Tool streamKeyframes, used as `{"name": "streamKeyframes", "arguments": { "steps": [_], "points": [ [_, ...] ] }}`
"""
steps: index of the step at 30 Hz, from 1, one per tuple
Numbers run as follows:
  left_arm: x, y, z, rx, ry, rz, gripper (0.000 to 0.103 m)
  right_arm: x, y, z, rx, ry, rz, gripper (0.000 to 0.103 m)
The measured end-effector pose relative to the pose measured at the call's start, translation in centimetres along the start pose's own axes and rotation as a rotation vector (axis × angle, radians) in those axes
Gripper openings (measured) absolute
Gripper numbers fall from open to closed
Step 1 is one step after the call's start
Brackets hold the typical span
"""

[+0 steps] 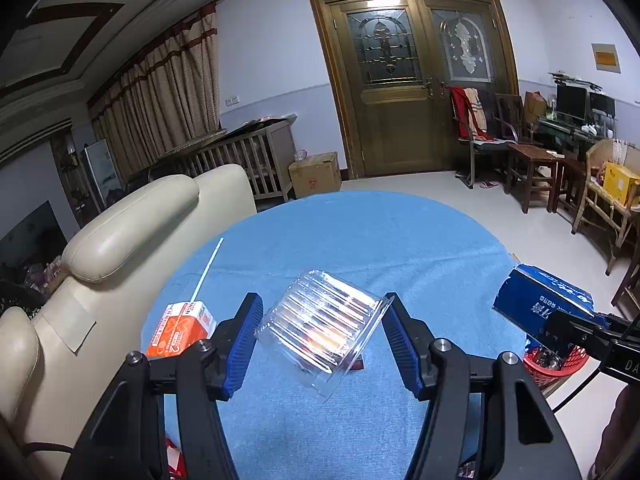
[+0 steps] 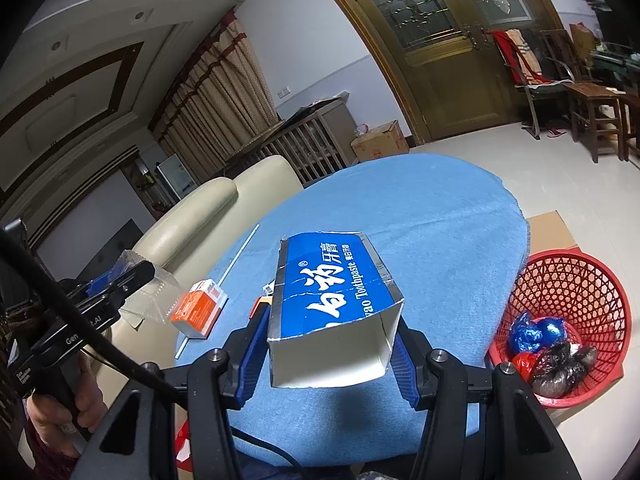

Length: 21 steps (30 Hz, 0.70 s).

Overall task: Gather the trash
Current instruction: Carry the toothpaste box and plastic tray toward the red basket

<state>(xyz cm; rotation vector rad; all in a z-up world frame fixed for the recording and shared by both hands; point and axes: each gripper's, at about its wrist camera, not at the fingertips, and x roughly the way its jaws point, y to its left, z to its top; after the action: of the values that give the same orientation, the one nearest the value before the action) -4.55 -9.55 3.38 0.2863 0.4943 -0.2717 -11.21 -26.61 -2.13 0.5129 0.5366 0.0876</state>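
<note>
My left gripper point(image 1: 320, 344) is shut on a clear plastic clamshell container point(image 1: 324, 324), held tilted above the blue table point(image 1: 360, 240). The container also shows in the right wrist view point(image 2: 152, 292) at the left. My right gripper point(image 2: 328, 344) is shut on a blue toothpaste box point(image 2: 332, 300), open end toward the camera, held above the table's right part. The box also shows in the left wrist view point(image 1: 540, 300). An orange-and-white small box point(image 1: 182, 330) lies at the table's left edge, with a white straw point(image 1: 206, 272) beside it. A red mesh basket point(image 2: 568, 320) with bagged trash stands on the floor to the right.
A cream leather sofa point(image 1: 132, 232) runs along the table's left side. A small dark red item point(image 1: 356, 366) lies on the table under the container. Flat cardboard point(image 2: 552, 232) lies on the floor behind the basket. Chairs and a wooden door stand far back.
</note>
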Motion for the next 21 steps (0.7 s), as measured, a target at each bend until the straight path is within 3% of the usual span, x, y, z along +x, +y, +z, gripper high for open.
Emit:
{"name": "streamKeyframes", "arguments": {
  "steps": [21],
  "points": [
    [-0.1,-3.1,0.2,0.066,0.02,-0.025,0.063,-1.4,-2.4,-0.3,0.071,-0.014,-0.007,0.058]
  ]
}}
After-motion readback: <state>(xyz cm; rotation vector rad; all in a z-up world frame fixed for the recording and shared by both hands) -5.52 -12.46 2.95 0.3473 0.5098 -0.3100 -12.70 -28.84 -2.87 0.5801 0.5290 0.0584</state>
